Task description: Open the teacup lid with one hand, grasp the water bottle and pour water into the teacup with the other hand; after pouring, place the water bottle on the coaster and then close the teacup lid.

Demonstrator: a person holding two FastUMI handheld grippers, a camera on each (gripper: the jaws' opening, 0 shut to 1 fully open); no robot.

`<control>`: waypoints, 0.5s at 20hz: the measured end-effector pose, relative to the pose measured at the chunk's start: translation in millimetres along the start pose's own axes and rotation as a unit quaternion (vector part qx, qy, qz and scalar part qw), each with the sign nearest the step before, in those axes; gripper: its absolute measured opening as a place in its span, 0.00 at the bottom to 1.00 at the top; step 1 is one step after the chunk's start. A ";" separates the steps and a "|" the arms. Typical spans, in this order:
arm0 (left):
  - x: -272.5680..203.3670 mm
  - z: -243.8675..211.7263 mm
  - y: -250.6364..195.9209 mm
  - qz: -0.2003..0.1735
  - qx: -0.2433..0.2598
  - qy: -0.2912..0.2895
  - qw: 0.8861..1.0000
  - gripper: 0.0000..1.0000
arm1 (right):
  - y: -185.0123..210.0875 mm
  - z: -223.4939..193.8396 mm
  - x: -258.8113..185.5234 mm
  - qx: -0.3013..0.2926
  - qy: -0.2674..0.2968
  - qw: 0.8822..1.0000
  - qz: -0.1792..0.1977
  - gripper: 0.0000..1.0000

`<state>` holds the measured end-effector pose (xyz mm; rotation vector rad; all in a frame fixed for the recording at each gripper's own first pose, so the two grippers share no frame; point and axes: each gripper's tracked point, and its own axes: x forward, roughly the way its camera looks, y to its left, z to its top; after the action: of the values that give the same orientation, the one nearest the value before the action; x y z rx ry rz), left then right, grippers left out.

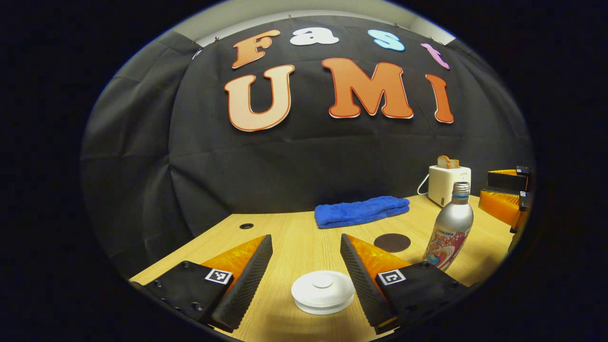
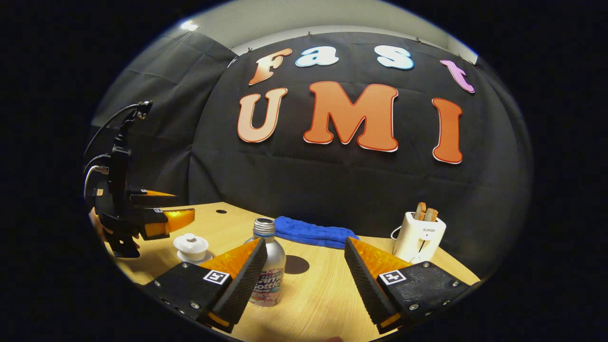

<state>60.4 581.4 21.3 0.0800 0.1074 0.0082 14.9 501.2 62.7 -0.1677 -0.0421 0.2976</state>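
We see a wooden worktop against the black cloth wall. In the left gripper view, a folded blue towel lies at the back, about 12 o'clock from the left gripper. A white toaster with bread in its slots stands at 2 o'clock near the wall. The bottle, silver with a printed label, stands upright at 2–3 o'clock, cap on. The round dark coaster lies bare just left of the bottle, apart from it. The white cup, lid still on, sits on the worktop between the left jaws, which are wide and touch nothing.

In the right gripper view, the right gripper has its jaws wide, nothing held. The bottle stands at 11 o'clock, partly behind the left finger; we can't tell whether they touch. The coaster lies just beyond the bottle. The cup sits on its saucer at 10 o'clock, under the other gripper's orange fingertips.
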 end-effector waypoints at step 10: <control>19.7 -43.5 -17.5 -0.027 0.022 0.070 0.997 0.99 | 25.1 -16.4 7.7 0.001 0.020 0.999 0.036 0.98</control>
<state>75.4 567.6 -25.3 0.1198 0.2502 -0.0422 16.1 524.5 42.4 -0.1725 0.0042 0.3666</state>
